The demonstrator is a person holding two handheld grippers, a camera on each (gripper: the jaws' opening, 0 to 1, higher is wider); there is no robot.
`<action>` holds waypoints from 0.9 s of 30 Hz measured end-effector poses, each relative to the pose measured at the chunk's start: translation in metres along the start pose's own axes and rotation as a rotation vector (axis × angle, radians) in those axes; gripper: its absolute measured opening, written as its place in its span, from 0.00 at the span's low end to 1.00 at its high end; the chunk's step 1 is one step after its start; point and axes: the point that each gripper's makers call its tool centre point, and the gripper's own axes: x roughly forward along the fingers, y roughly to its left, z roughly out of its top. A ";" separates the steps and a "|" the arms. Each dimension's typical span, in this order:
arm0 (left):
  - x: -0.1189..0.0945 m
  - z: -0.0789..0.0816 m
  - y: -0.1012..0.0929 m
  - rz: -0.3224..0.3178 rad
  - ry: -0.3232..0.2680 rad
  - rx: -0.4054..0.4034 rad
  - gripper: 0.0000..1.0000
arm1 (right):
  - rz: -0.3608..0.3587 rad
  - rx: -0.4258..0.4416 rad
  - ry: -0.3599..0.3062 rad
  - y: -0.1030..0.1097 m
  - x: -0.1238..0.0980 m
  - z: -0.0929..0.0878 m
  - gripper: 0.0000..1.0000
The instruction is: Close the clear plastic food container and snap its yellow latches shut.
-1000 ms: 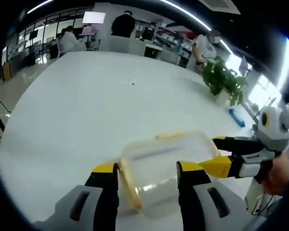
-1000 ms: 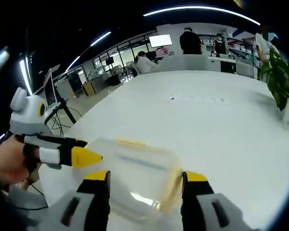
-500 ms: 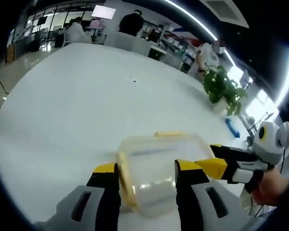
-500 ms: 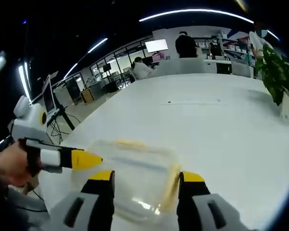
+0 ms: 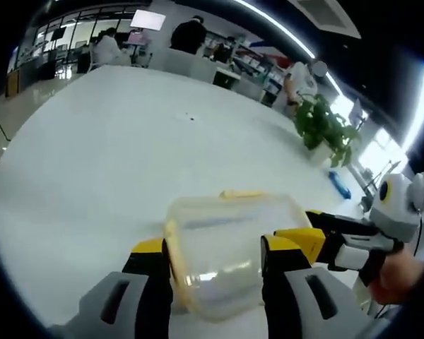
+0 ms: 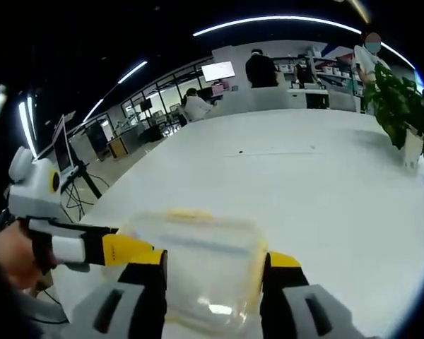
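A clear plastic container (image 5: 230, 219) with its lid on lies on the white table (image 5: 113, 155). A yellow latch (image 5: 244, 193) shows on its far edge, and a yellow strip runs along its left side. My left gripper (image 5: 218, 246) stands open, its jaws straddling the near part of the box. My right gripper (image 5: 314, 229) comes in from the right with its yellow tips against the box's right side. In the right gripper view the same container (image 6: 198, 233) sits between the wide-apart jaws of my right gripper (image 6: 213, 260). The left gripper (image 6: 127, 248) reaches its left side.
A potted plant (image 5: 325, 123) and a small blue object (image 5: 340, 185) stand near the table's far right edge. People sit and stand at desks (image 6: 268, 88) behind the table. A hand (image 6: 10, 254) holds the left gripper. A laptop on a stand (image 6: 63, 152) is off the table's left.
Both views have shifted a little. The container now sits squarer and closer between each pair of jaws, and the other gripper's yellow tips have come in tighter against its side.
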 end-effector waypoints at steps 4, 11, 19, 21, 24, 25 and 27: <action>0.006 0.007 0.001 -0.002 -0.002 0.007 0.49 | -0.003 -0.006 -0.004 -0.001 0.004 0.007 0.51; 0.020 0.021 0.004 -0.008 0.004 0.009 0.49 | -0.006 -0.010 -0.016 -0.008 0.016 0.020 0.51; 0.039 0.043 0.012 -0.012 -0.001 0.016 0.49 | -0.012 -0.007 -0.027 -0.016 0.035 0.039 0.51; 0.042 0.046 0.014 -0.012 -0.005 0.015 0.49 | -0.011 -0.007 -0.033 -0.017 0.039 0.042 0.52; 0.046 0.052 0.016 -0.013 -0.016 0.018 0.49 | -0.012 -0.008 -0.043 -0.018 0.044 0.046 0.52; 0.047 0.053 0.017 -0.013 -0.017 0.019 0.49 | -0.014 -0.008 -0.049 -0.018 0.046 0.048 0.52; 0.050 0.057 0.019 -0.014 -0.020 0.019 0.49 | -0.015 -0.008 -0.055 -0.020 0.049 0.051 0.52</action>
